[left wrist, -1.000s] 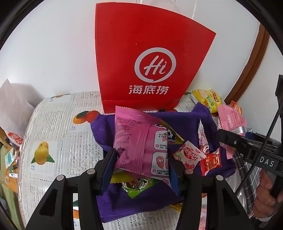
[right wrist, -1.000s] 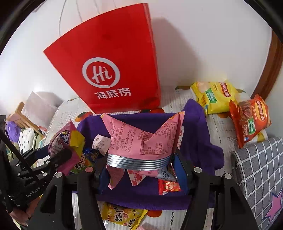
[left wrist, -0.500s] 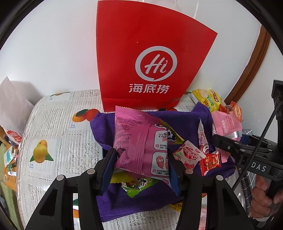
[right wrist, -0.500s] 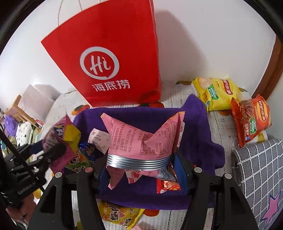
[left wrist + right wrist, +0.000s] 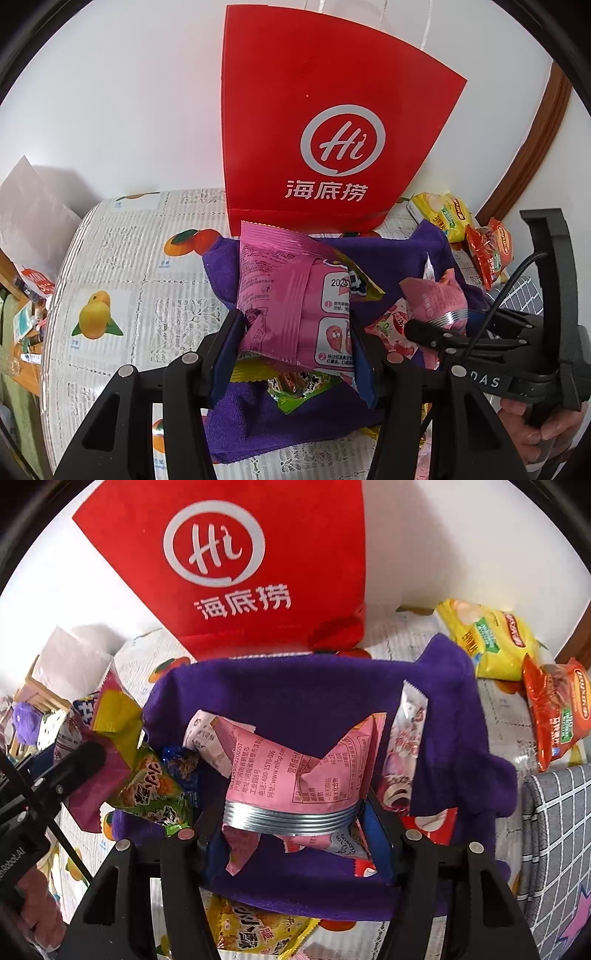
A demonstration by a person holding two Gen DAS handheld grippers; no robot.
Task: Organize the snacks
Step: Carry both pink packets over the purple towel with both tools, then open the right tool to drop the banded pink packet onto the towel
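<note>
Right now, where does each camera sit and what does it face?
Left wrist: on the left gripper, facing the red bag; its jaws hold a pink packet; a hand shows.
Right wrist: on the right gripper, facing down; jaws hold a pink pouch.
Both show the purple cloth.

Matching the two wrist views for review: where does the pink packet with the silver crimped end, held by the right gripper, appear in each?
Left wrist view: pink packet at right of centre, between the right gripper pads, seen side-on.
Right wrist view: same packet at lower centre, clamped between the blue pads.
Shared landmark: red paper bag standing behind the purple cloth.
</note>
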